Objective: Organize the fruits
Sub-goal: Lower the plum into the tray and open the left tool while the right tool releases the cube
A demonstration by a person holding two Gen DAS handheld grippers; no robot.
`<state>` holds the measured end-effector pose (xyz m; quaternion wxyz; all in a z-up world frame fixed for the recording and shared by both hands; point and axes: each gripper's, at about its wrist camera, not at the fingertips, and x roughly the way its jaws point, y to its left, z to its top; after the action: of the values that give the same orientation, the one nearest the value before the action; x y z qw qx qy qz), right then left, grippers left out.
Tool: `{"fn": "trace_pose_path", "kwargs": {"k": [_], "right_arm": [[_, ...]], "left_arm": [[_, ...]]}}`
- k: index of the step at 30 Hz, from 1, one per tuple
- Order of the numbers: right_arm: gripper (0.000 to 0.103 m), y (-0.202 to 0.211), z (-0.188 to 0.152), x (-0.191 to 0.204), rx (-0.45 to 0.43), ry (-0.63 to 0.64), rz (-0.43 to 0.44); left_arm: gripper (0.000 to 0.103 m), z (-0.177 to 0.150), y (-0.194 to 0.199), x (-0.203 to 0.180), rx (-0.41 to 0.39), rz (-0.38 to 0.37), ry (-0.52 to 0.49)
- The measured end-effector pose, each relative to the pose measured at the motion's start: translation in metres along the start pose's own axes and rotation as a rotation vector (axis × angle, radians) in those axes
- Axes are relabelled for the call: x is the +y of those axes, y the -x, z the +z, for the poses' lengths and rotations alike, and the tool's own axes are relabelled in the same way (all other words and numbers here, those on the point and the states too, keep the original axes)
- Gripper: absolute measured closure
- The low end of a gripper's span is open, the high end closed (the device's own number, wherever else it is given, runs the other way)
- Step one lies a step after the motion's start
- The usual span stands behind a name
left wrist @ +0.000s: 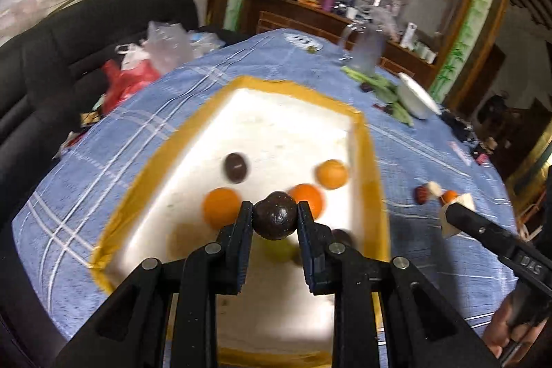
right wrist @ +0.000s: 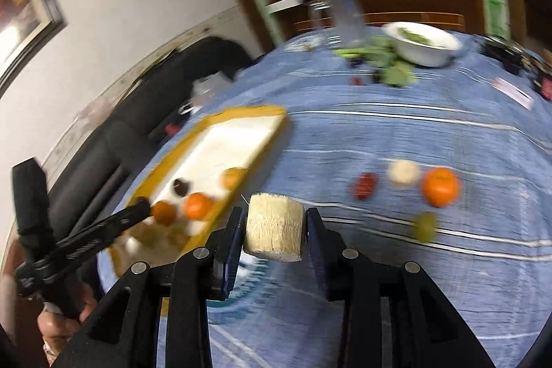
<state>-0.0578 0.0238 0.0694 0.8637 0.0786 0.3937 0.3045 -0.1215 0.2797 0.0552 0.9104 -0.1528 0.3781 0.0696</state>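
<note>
Left wrist view showed blurred lettering, maybe "STD", on the right gripper; the left gripper clenched a dark round fruit over the yellow-rimmed tray, while the right pinched a pale cylindrical piece above the blue tablecloth.

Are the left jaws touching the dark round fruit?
Touching. The left wrist view shows the left gripper with both jaws pressed against the dark round fruit, no gap on either side.

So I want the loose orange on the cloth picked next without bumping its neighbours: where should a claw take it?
Take the orange across its round middle, coming straight down from above. It sits alone on the blue tablecloth, but the pale fruit lies close on one side and the green fruit just in front, so a low sideways approach would likely knock them.
</note>
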Motion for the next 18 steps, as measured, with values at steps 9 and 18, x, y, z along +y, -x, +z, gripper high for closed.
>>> {"fn": "trace_pose_path", "kwargs": {"k": [9,18], "right_arm": [[0.064,-0.058,0.001,0.070,0.089,0.132,0.020],[0.064,-0.086,0.005,0.092,0.098,0.246,-0.066]], "left_arm": [[0.079,-0.014,-0.006,0.011,0.036,0.047,-0.058],[0.071,-0.012,-0.003,0.020,0.035,-0.013,-0.009]]}}
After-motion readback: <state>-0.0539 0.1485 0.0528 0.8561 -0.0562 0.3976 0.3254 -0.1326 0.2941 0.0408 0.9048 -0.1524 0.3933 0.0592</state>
